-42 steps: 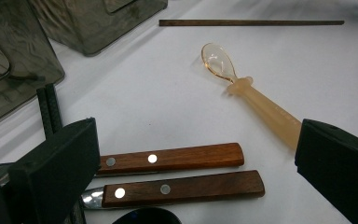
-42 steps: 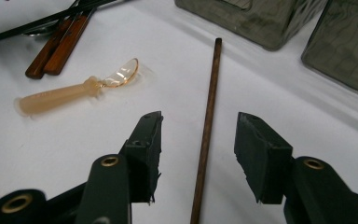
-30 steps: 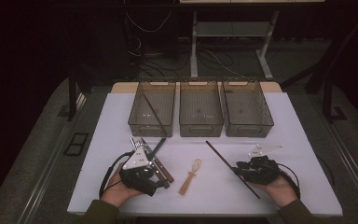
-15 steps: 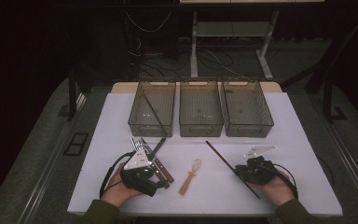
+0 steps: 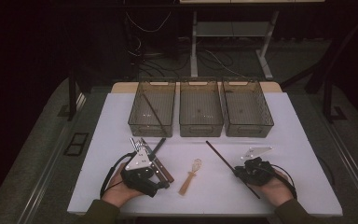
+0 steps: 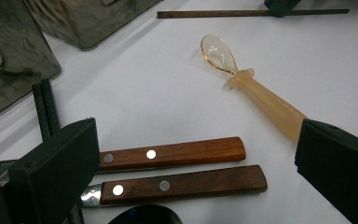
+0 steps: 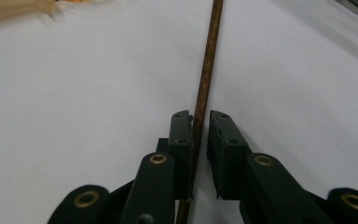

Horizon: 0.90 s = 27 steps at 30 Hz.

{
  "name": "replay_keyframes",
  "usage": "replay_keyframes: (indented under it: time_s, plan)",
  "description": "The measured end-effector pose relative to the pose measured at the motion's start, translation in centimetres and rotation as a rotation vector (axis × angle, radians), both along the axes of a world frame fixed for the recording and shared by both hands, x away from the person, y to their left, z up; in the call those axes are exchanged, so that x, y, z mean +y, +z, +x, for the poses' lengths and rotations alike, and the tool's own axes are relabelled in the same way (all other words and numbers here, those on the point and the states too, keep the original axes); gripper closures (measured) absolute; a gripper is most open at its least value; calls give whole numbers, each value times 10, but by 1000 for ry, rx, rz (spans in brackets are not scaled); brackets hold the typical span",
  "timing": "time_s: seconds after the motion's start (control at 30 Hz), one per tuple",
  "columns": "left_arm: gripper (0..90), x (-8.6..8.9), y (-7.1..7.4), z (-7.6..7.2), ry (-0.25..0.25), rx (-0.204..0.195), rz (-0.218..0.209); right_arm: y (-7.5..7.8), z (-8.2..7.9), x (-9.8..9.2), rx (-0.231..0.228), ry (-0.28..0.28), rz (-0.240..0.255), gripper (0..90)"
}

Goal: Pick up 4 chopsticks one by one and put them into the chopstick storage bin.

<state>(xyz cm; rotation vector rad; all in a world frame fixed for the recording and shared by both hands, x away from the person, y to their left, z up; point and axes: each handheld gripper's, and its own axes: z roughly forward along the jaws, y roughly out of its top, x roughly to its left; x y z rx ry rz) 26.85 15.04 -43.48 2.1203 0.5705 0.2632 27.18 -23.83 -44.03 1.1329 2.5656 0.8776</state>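
My left gripper (image 5: 160, 179) rests low on the white table (image 5: 289, 126), open wide, its jaws on either side of two wooden-handled knives (image 6: 177, 168) lying side by side. A translucent amber spoon (image 6: 256, 91) lies just right of them, also seen as the spoon (image 5: 190, 176) mid-table. My right gripper (image 7: 199, 135) is shut on a thin brown stick (image 7: 209, 56) that runs away from the jaws along the table. From above, the stick (image 5: 219, 154) lies diagonally and the right gripper (image 5: 237, 171) holds it near its near end.
Three clear mesh-bottomed tubs (image 5: 200, 109) stand in a row at the back; the left tub (image 5: 140, 116) holds a dark stick (image 5: 152, 110). A pair of black chopsticks (image 6: 46, 109) lies beside the left gripper. Table edges run close behind both hands.
My right gripper has edged slightly left along the stick. The left gripper and the items on the table have stayed in place.
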Motion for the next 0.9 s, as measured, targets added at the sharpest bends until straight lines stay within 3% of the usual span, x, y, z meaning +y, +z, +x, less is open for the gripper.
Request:
replay_keyframes:
  time_s: [0.37, 0.9]
  plan:
    - [0, 0, 0, 0, -1, 0, 6, 0, 0, 0, -8, 7, -11, 847]
    - [0, 1, 0, 0, -2, -1, 4, 2, 3, -2, 26, 8, 16, 856]
